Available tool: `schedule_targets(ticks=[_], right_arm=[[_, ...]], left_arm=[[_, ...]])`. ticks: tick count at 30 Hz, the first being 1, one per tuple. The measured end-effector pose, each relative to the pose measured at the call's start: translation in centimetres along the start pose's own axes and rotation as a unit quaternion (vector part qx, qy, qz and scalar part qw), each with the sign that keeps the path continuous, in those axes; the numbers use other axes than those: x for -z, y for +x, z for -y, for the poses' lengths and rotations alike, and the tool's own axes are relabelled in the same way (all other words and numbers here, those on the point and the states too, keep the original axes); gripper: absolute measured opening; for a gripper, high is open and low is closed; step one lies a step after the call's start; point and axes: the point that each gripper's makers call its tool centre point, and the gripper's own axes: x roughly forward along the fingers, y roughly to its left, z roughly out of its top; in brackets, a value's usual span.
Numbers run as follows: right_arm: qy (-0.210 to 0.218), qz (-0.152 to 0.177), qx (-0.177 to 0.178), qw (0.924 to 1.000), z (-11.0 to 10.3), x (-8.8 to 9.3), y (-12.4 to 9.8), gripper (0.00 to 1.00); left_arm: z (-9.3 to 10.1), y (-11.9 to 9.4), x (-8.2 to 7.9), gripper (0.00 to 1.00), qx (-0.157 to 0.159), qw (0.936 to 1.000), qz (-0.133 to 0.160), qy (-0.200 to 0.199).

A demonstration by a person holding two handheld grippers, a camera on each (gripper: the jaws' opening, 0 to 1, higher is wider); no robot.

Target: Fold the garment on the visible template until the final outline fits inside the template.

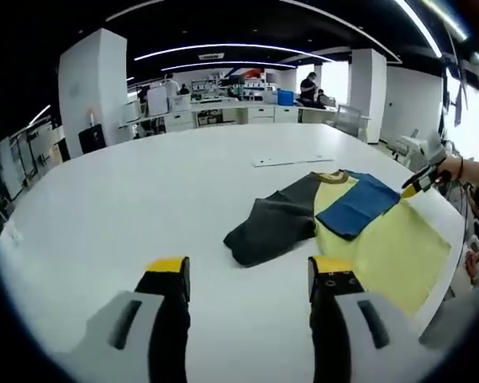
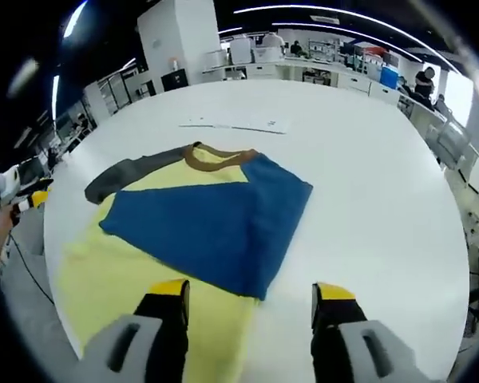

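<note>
Left gripper view shows garment's grey sleeve spread flat.

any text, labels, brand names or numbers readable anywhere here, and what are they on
None can be read.
The garment, with its yellow, blue and dark grey panels, carries no print or logo that shows.
The flat sheet on the table beyond the garment: any marks on it are too small to read.
Red and blue sign on the far wall: too blurred to read.
The right gripper and left gripper show plain yellow tips, no lettering.
</note>
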Motion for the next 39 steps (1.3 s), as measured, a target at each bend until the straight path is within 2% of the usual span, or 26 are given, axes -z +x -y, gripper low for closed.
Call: schedule_targets(ticks=[2, 5, 12, 14, 15, 17, 20, 24, 28, 34, 39], right_arm=[[0.008, 0.009, -0.004, 0.9999, -0.5, -0.3, -0.7, 0.68], [0.002, 0.025, -0.015, 0.9996, -1.5, -0.7, -1.9, 0.7], [-0.022, 0.041, -0.018, 0.9988, -3.3, -0.8, -4.2, 0.73], [-0.028, 0.046, -0.016, 0.9984, -3.6, -0.9, -5.0, 0.76], [-0.027, 0.048, -0.014, 0.9984, -3.7, -0.9, -5.5, 0.79], [-0.032, 0.058, -0.016, 0.9977, -3.9, -1.2, -6.3, 0.83], [-0.03, 0.064, -0.026, 0.9971, -4.4, -1.4, -7.3, 0.86], [-0.036, 0.071, -0.045, 0.9958, -5.7, -1.1, -8.7, 1.0], [-0.047, 0.07, -0.062, 0.9945, -6.8, -0.6, -10.0, 0.99], [-0.064, 0.077, -0.076, 0.9921, -8.0, -0.1, -11.3, 0.99], [-0.069, 0.088, -0.076, 0.9908, -8.5, -0.1, -11.8, 0.99]], left_arm=[[-0.1, 0.7, -0.6, 0.49, 0.002, 0.9999, 0.008, -0.014], [-0.7, 1.6, -1.2, 0.49, -0.01, 0.9998, 0.01, -0.013], [-1.9, 4.8, -1.2, 0.4, -0.022, 0.9993, -0.001, -0.031], [-1.9, 5.9, -1.0, 0.38, -0.012, 0.9986, -0.014, -0.049], [-1.6, 6.6, -1.2, 0.37, 0.002, 0.9987, -0.01, -0.049], [-1.6, 7.3, -1.3, 0.37, 0.001, 0.999, -0.012, -0.042], [-1.4, 8.9, -0.7, 0.35, 0.008, 0.999, -0.033, -0.028], [-1.9, 10.4, 0.4, 0.32, 0.004, 0.998, -0.059, -0.025], [-2.3, 11.4, 1.3, 0.28, 0.002, 0.9966, -0.078, -0.025], [-1.5, 12.5, 2.5, 0.29, 0.03, 0.9941, -0.104, -0.015], [-1.4, 13.4, 3.5, 0.24, 0.035, 0.9908, -0.13, -0.017]])
